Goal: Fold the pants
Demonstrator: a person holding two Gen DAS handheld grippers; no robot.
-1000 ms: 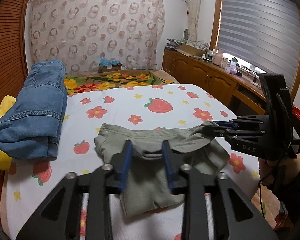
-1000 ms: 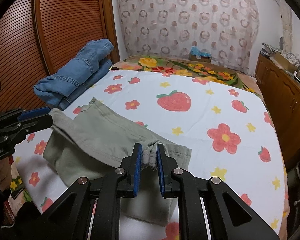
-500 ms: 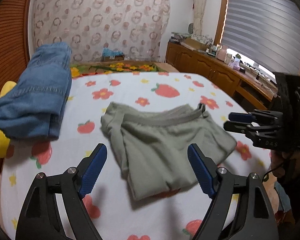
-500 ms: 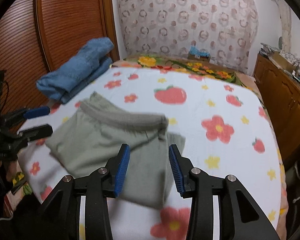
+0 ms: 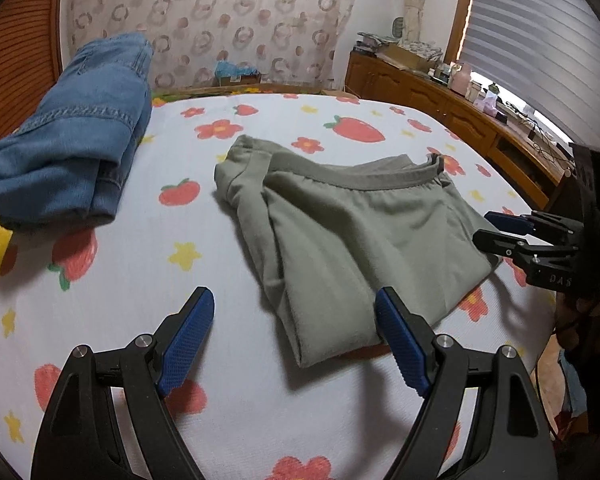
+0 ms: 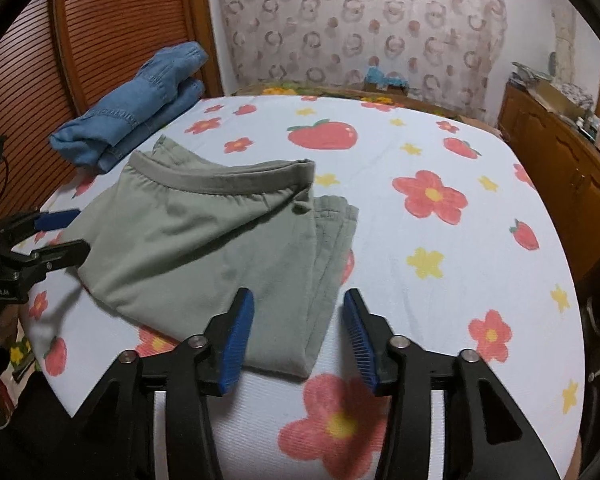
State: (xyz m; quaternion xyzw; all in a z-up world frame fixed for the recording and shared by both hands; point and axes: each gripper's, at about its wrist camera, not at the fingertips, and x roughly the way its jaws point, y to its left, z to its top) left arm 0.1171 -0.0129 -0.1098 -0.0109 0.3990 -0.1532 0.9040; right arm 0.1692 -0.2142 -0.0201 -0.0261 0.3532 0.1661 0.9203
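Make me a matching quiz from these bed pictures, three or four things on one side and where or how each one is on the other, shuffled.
1. green pants
2. jeans
3. left gripper
4. cabinet

A. along the wall right of the bed
B. folded, mid-bed
C. open, holding nothing
D. folded by the wooden wall

Pairs: 1-B, 2-D, 3-C, 4-A

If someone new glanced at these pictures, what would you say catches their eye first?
Probably the folded green pants, lying mid-bed on the strawberry-and-flower sheet. Next, the left tongs standing wide open just short of them, nothing between the blue pads, while the right tongs are opening, also empty. Folded blue jeans sit by the wooden wall.
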